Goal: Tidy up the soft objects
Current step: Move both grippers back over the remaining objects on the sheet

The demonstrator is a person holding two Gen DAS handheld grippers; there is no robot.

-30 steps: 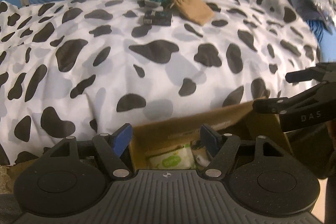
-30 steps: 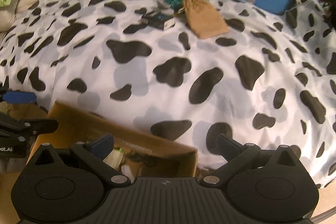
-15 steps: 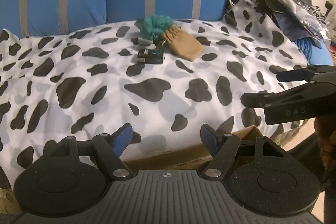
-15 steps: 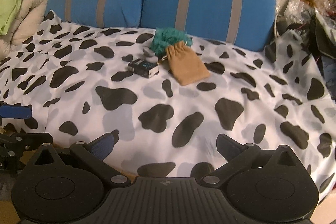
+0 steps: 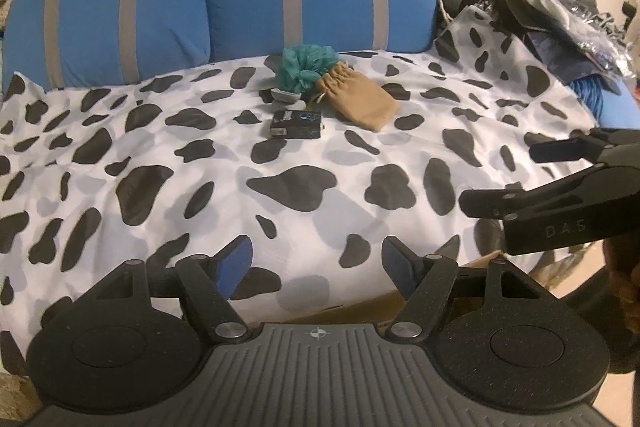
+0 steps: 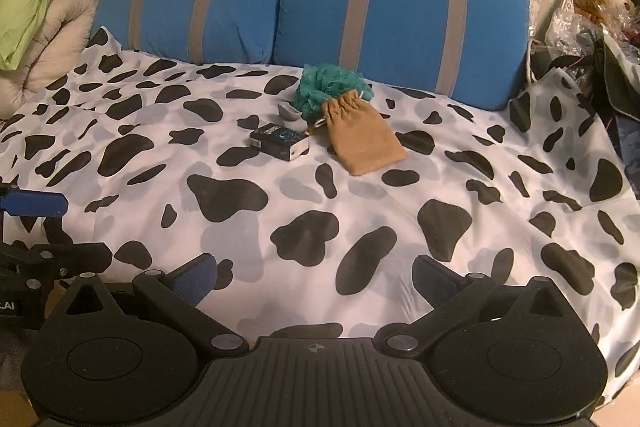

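- The cow-patterned black-and-white bed sheet (image 6: 360, 211) is spread flat ahead of both sets of fingers, serving as sorting surface.
- The tan drawstring fabric pouch (image 6: 362, 137), teal mesh puff (image 6: 330, 85) and small black box (image 6: 280, 146) are clustered well beyond the fingers, likely awaiting pickup.
- The left gripper (image 5: 316, 261) and right gripper (image 6: 316, 277) are held apart, with nothing between the fingers.

I see a small cluster of things far back on the cow-print cover, just in front of the blue striped pillows. A teal mesh puff (image 5: 306, 67) (image 6: 330, 87), frilly and bunched, sits farthest back. A tan drawstring pouch (image 5: 358, 99) (image 6: 362, 139) lies flat against it, gathered mouth touching the puff, closed end angled toward me and to the right. A small grey piece (image 5: 286, 97) (image 6: 289, 111) lies at the puff's left side; I cannot tell what it is. Just in front lies a flat black box (image 5: 297, 124) (image 6: 280, 145) with a blue mark on top.
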